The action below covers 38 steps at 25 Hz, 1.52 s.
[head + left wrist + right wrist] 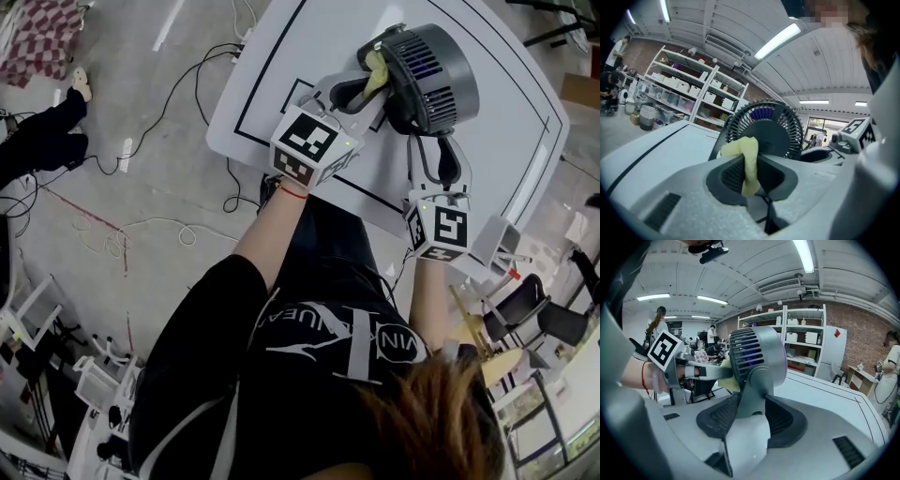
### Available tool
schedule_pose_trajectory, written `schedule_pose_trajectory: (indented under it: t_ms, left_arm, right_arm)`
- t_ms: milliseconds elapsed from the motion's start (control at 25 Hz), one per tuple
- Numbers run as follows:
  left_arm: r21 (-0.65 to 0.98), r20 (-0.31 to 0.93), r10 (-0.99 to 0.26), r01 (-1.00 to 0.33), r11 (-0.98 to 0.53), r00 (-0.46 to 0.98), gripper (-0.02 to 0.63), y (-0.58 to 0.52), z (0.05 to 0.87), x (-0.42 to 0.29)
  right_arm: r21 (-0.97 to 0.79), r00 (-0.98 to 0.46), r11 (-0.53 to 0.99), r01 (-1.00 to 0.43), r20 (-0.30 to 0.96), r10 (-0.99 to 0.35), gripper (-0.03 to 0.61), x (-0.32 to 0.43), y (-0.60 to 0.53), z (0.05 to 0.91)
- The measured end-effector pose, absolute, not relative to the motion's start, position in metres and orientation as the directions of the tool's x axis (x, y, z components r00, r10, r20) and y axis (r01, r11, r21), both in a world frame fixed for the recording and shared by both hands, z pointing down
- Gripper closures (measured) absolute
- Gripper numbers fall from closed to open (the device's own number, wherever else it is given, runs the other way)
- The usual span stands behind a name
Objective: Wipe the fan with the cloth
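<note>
Left gripper [750,160]: my fingers clamp the soft, crumpled yellow cloth [740,148].
Right gripper [752,399]: my fingers clamp the fan's smooth grey stand.
Fan [757,357]: round slatted drum, upright on the white tabletop [506,169], grille facing my left fingers.

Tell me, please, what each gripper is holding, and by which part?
The left gripper pinches the yellow cloth by a bunched fold; the right gripper clamps the fan by its grey support arm.

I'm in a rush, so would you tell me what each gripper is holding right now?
Left gripper: closed on the cloth.
Right gripper: closed on the fan, at its stand.
</note>
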State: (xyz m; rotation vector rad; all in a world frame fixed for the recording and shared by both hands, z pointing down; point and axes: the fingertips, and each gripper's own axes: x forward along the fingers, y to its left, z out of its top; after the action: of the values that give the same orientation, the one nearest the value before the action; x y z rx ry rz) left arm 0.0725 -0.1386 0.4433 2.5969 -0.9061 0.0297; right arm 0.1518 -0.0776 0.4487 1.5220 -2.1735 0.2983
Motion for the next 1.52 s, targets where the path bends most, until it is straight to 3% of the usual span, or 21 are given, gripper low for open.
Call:
schedule_pose_trajectory:
  t_ms: [240,720,880,1200,1520]
  left_arm:
    - [0.38,0.162,-0.507,-0.528,-0.76,0.847,0.558,-0.106,0.444,0.1]
    - [0.387,0.052,-0.406,-0.393,-0.834,0.913,0.558,-0.077,0.4,0.099]
    - [0.402,0.035,-0.443,-0.419,-0.814,0.896,0.558,-0.089,0.385,0.073]
    - [0.306,0.143,-0.624,-0.634,-0.711,0.768,0.558,-0.165,0.375,0.009]
    - [0.17,0.224,-0.543,-0.581,-0.796,0.809,0.558,-0.194,0.357,0.037]
  right_arm:
    - [0.09,-0.277,0.364,-0.927,0.491,-0.826,0.396,0.155,-0.078,0.447]
    - [0.059,-0.325,0.403,-0.913,0.492,-0.808,0.397,0.151,-0.076,0.446]
    - [0.02,-0.339,0.386,-0.922,0.44,-0.831,0.366,0.153,-0.08,0.427]
    - [0.052,-0.338,0.403,-0.914,0.454,-0.824,0.317,0.154,-0.083,0.423]
    - [0.114,-0.332,0.425,-0.898,0.458,-0.825,0.311,0.144,-0.086,0.425]
